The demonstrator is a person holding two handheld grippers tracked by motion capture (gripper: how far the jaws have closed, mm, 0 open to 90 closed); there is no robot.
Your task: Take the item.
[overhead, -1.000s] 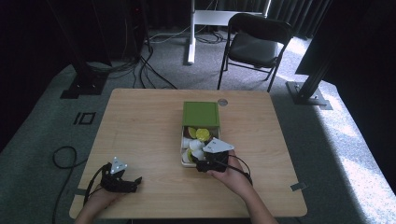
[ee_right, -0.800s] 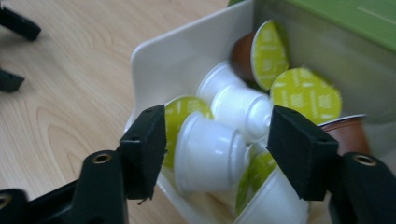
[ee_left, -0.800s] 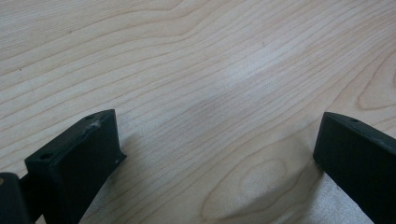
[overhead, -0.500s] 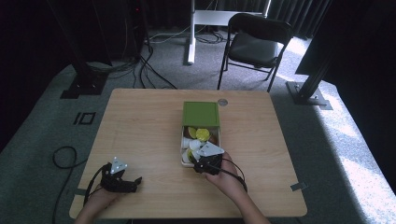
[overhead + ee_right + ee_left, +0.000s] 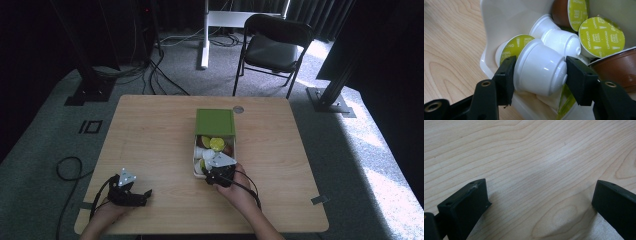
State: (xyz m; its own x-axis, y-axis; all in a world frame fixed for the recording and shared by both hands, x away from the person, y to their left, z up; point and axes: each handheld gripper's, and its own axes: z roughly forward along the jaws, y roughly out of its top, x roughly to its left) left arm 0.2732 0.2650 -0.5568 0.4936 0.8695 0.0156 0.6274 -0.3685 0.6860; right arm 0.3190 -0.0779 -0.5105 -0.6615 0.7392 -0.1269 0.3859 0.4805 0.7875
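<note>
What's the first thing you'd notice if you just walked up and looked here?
Probably the right hand-held gripper, its jaws closed on a white plastic coffee capsule at the near end of the open cream box mid-table. More capsules with lime-green foil lids fill that box, its green lid behind it. The left hand-held gripper rests open near the table's front-left corner.

The brown capsule (image 5: 616,67) runs off the right gripper view's edge. The right tongs (image 5: 216,176) hide the box's (image 5: 196,159) near end in the high view. Capsule print there is too small to read.
</note>
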